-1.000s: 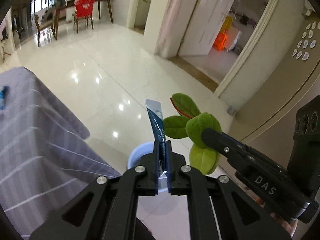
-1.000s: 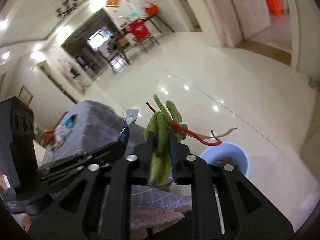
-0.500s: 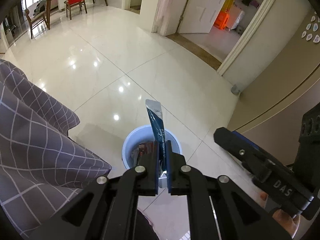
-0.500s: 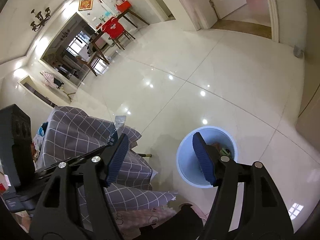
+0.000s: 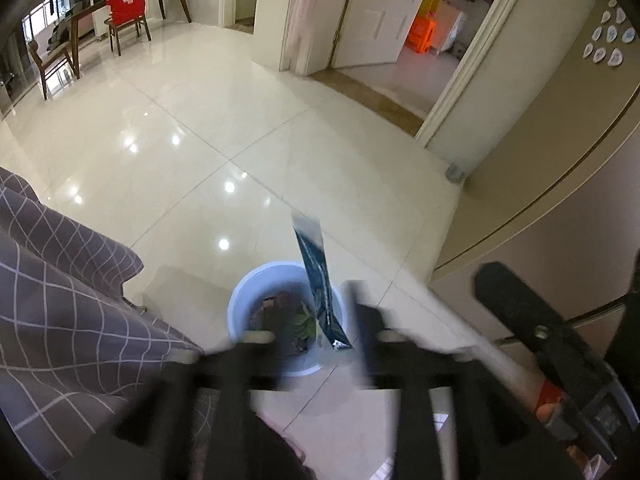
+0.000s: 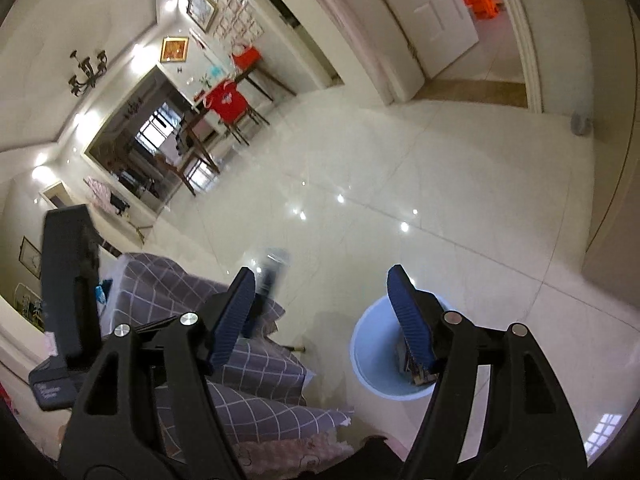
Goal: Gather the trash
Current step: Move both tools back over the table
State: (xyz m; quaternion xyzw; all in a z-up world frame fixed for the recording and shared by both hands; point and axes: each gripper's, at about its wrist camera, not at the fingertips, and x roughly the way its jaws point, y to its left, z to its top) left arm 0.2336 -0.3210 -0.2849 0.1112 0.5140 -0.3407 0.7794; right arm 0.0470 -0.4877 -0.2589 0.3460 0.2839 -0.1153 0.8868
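**Wrapper let go over the bin**

The left gripper (image 5: pixel 312 340) has just been opening; its jaws are smeared by motion but stand apart, and the dark blue wrapper (image 5: pixel 318 284) hangs between them, its lower tip over the bin's mouth, apparently touching neither pad. The right gripper (image 6: pixel 324 312) has also just been opening and stands wide with nothing between its blue pads (image 6: pixel 234 316). The pale blue bin (image 5: pixel 244 304) sits on the tiled floor (image 5: pixel 240 128) at about 6 o'clock in the left wrist view and at 5 o'clock in the right.

Risks: the wrapper is long, light and tilted toward 11 o'clock, so it could catch the rim or flutter out onto the floor if the left hand drifts while it drops. It may also cling to a pad, though the blur makes that hard to judge. The checked cloth (image 5: pixel 68 300) hangs close at 8 o'clock of the bin and could snag a stray piece.

Count: two grippers, one wrapper, one bin, one checked cloth; inside the bin, green leaves (image 5: pixel 302 318) and some reddish scraps, too jumbled to count.
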